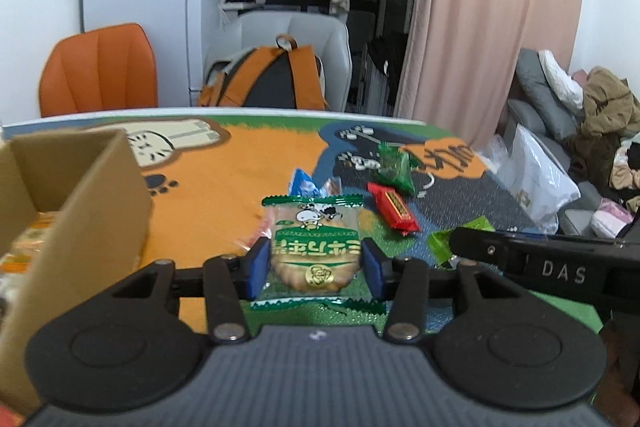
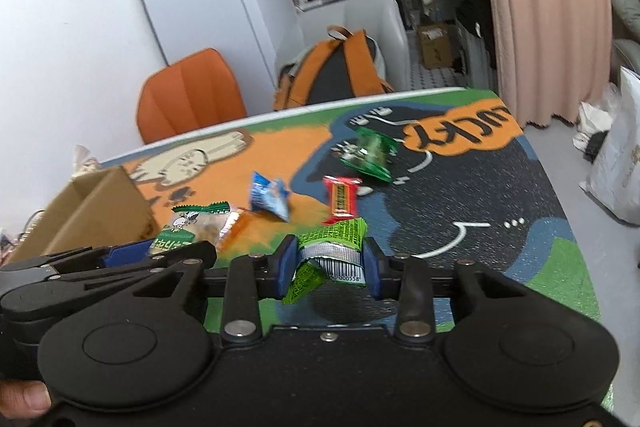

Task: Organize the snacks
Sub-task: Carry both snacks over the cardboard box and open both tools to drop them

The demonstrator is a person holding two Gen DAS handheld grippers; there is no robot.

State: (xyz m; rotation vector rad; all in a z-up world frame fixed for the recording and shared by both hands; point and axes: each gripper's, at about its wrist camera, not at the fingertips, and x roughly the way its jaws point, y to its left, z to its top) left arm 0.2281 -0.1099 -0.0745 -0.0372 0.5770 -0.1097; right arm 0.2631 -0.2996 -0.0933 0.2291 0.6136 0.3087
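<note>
Now cracker packet clamped between left hand-held gripper pads.

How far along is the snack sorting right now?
Partly done: the brown cardboard box already holds some packets. In hand: left gripper clamps a green-edged cracker packet; right gripper clamps a lime-green wrapper. Left on the cat-print mat: red bar, blue packet, dark green packet.

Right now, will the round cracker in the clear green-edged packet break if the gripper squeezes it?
Probably, if squeezed hard: the round cracker in the clear green-edged packet looks thin and brittle, pinched edge-on by the left gripper. It seems light, since it stays level. The glossy film may be slippery.
</note>
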